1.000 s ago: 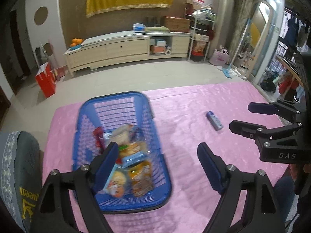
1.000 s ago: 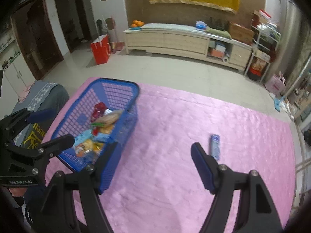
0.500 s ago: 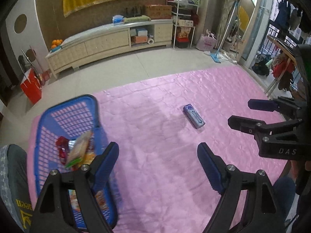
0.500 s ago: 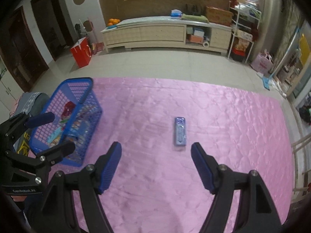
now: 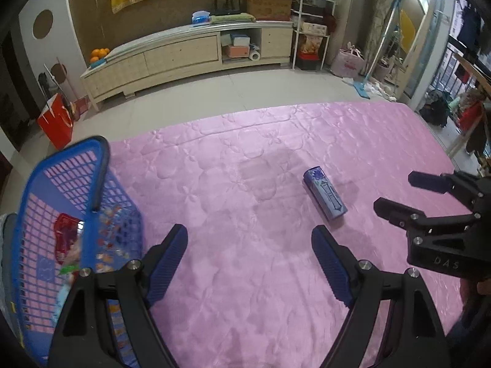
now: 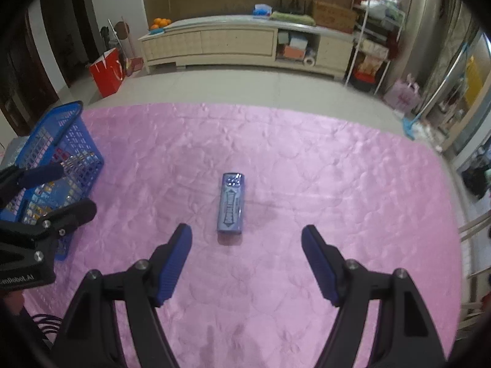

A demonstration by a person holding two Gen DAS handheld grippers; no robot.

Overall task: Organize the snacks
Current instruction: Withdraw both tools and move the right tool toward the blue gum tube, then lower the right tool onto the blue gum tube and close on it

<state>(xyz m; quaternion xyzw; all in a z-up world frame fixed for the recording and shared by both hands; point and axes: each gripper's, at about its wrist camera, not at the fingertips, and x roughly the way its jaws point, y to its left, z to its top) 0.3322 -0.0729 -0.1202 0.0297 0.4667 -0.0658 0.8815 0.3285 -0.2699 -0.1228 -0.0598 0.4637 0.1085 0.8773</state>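
Observation:
A blue rectangular snack pack (image 6: 231,204) lies flat on the pink quilted cloth (image 6: 322,184); it also shows in the left wrist view (image 5: 324,193). My right gripper (image 6: 246,239) is open and empty, just short of the pack, with the pack between the lines of its fingers. My left gripper (image 5: 249,240) is open and empty over bare cloth, left of the pack. A blue plastic basket (image 5: 76,181) holding several snack packets stands at the left; it also shows in the right wrist view (image 6: 52,141).
The cloth's far edge meets a tiled floor. Beyond it stand a long beige cabinet (image 6: 242,46), a red paper bag (image 6: 107,72) and a shelf rack (image 6: 374,30). A grey cushion lies left of the basket.
Both grippers have swung right, away from the basket. The right gripper has come close to the blue pack, which now lies centred ahead of it. Both stay open.

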